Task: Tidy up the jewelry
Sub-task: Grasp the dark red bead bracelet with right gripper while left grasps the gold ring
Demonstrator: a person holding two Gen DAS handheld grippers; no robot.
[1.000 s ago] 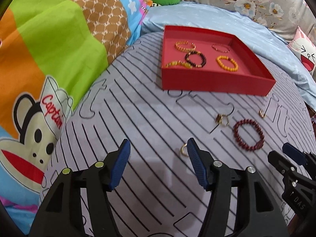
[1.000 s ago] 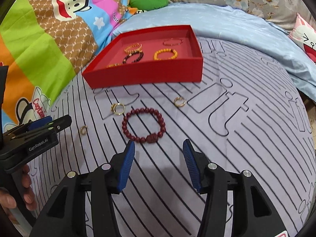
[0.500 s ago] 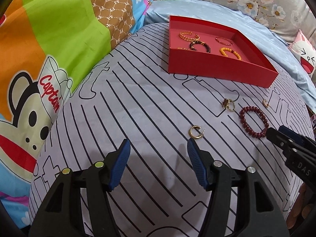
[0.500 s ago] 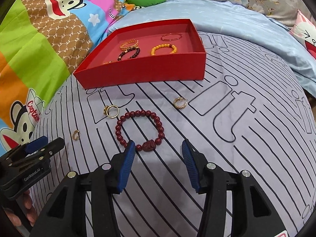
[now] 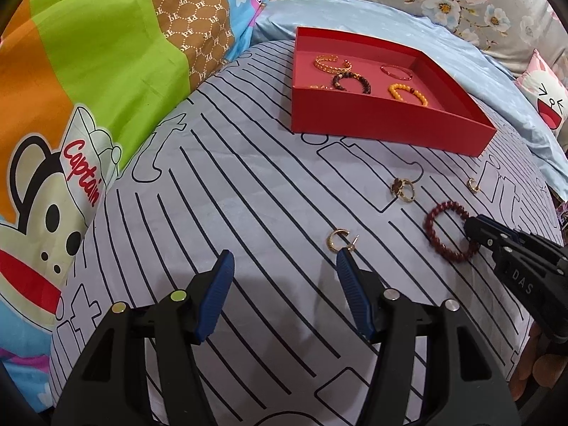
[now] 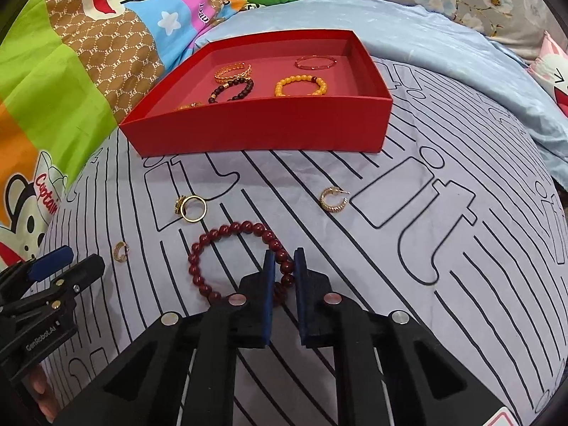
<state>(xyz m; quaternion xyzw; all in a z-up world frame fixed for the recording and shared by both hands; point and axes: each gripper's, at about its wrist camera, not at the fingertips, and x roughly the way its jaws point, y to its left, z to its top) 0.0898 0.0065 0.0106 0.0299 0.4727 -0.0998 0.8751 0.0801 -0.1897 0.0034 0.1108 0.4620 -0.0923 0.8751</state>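
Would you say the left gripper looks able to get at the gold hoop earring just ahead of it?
Probably yes: the left gripper is open, and the hoop earring lies uncovered just past its right fingertip.

R gripper (image 6: 284,266) low, jaws nearly closed (narrow gap); L gripper (image 5: 284,266) hovers, jaws wide apart.

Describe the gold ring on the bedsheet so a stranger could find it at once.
Start at the red tray on the striped sheet. In front of its near wall lie four loose pieces; the gold ring sits toward the left, just beyond the dark red bead bracelet. Unlike the two open gold hoop earrings, it is a closed band with an ornament on top.
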